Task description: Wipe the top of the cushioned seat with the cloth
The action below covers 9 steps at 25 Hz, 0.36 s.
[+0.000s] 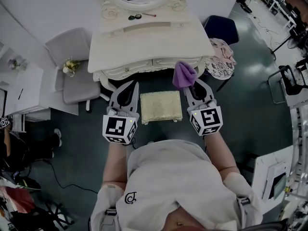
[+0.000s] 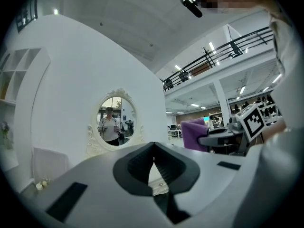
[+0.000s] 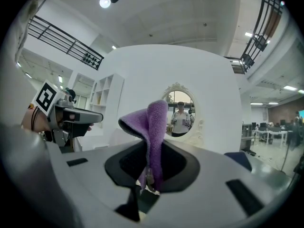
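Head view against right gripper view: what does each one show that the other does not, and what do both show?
Only the head view shows the cushioned seat, seen between the two grippers, and the grey chair. Only the right gripper view shows the right gripper with its jaws shut on the cloth, and a ceiling lamp. Both show the purple cloth, the left gripper and the oval mirror.

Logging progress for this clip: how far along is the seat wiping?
Done: the purple cloth is clamped in the right gripper. In hand: it is held in the air, off the cushioned seat. Remaining: apparently the wiping itself; the left gripper is shut, empty.
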Motion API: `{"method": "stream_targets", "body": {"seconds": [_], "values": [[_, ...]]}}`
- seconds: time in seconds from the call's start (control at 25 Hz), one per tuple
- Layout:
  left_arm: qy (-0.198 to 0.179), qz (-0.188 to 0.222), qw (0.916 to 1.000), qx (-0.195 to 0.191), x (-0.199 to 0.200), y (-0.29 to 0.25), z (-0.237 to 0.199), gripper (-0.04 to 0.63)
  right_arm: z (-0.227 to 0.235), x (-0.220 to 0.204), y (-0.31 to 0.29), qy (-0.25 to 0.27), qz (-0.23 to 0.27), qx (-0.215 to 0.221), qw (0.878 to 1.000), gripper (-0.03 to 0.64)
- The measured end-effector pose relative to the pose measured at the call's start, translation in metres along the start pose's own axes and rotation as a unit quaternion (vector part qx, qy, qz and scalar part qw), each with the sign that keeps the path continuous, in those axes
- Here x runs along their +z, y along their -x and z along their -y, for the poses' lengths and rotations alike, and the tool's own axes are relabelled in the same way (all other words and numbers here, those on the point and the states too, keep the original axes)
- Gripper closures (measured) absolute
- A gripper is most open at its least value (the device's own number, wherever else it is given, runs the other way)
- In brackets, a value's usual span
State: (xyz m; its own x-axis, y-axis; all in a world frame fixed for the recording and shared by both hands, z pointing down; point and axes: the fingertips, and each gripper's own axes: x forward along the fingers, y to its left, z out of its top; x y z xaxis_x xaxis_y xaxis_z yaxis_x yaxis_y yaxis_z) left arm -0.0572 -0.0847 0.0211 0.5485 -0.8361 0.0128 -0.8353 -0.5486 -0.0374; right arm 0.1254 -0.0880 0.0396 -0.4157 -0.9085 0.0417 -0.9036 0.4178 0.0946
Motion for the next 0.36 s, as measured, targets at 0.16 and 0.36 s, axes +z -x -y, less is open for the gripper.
{"method": "stream_targets", "body": {"seconds": [0.16, 0.36], "values": [[-0.003, -0.001, 1.0000, 0.003, -0.0017, -0.0025, -0.0020, 0.583, -0.0003, -0.0059, -0.0036, 0.001, -0.004, 0.003, 1.000, 0.549], [-0.016, 0.002, 0.9998, 0.011, 0.0007, -0.0079, -0.0034, 0.583, 0.0037, -0.0108, -0.0077, -0.011, -0.014, 0.005, 1.000, 0.549]]}}
